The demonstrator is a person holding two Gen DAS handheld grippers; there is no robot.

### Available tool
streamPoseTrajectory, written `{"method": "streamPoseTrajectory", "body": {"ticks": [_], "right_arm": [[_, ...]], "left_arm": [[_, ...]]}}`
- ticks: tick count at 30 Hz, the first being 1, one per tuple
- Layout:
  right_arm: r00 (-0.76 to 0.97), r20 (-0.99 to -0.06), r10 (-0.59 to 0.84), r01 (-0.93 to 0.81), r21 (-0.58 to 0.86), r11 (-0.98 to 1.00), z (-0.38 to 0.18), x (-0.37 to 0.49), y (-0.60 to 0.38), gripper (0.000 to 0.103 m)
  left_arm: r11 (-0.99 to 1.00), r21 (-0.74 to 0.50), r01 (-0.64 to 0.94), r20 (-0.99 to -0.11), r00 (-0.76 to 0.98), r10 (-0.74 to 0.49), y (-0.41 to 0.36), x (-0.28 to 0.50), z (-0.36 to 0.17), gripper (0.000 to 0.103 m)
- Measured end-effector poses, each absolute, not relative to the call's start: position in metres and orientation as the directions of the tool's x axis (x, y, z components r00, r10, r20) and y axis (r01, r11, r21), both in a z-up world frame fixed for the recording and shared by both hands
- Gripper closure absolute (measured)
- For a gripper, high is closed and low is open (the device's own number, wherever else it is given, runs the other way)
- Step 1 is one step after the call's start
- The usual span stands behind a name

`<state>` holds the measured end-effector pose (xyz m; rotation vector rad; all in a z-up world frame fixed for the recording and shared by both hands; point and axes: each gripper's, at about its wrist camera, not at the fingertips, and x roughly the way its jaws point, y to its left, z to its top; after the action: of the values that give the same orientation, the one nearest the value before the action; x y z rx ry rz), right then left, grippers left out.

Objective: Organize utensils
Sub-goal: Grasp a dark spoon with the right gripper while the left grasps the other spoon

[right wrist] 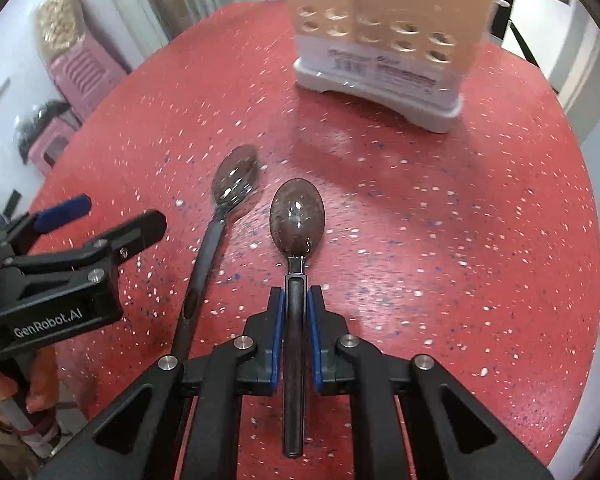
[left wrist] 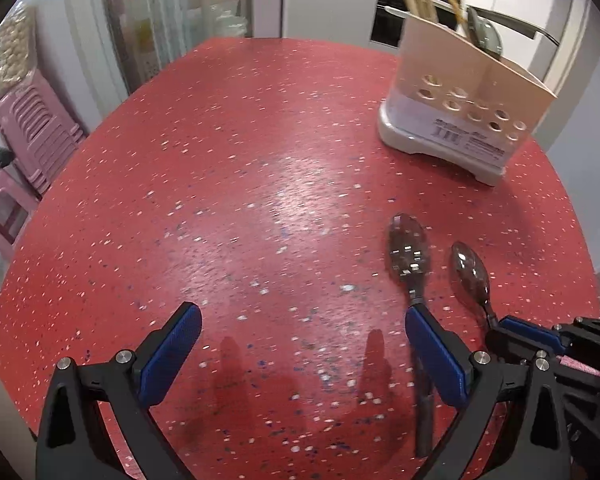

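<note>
The right tongs (right wrist: 296,300) are seen closed on the handle of a dark spoon (right wrist: 297,216), low in the centre of the right wrist view, its bowl pointing up the frame. Whether this spoon is lifted or still rests on the counter (right wrist: 440,220) cannot be told. The left tongs (left wrist: 300,344) are spread wide and hold nothing; they are placed at the bottom of the left wrist view, their right pad just beside the second spoon (left wrist: 410,252), which lies flat on the counter. The utensil holder (left wrist: 464,100) is found at the upper right, already carrying several utensils. The task is judged partly done: two spoons are left to be placed, one already gripped.
</note>
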<state>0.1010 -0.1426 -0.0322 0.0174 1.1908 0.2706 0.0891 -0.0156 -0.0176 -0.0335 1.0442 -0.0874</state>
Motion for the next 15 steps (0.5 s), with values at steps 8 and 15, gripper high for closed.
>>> {"method": "streamPoseTrajectory", "body": {"ticks": [8, 15], "right_arm": [[0.380, -0.893, 0.240, -0.146, 0.199, 0.969, -0.019, 0.092, -0.175, 0.091], [0.394, -0.882, 0.259, -0.130, 0.225, 0.966, -0.013, 0.083, -0.191, 0.091]], "left_arm": [[0.987, -0.091, 0.131, -0.890, 0.434, -0.140, -0.052, 0.104, -0.029, 0.000], [0.983, -0.019, 0.183, -0.901, 0.423, -0.096, -0.071, 0.104, -0.035, 0.010]]}}
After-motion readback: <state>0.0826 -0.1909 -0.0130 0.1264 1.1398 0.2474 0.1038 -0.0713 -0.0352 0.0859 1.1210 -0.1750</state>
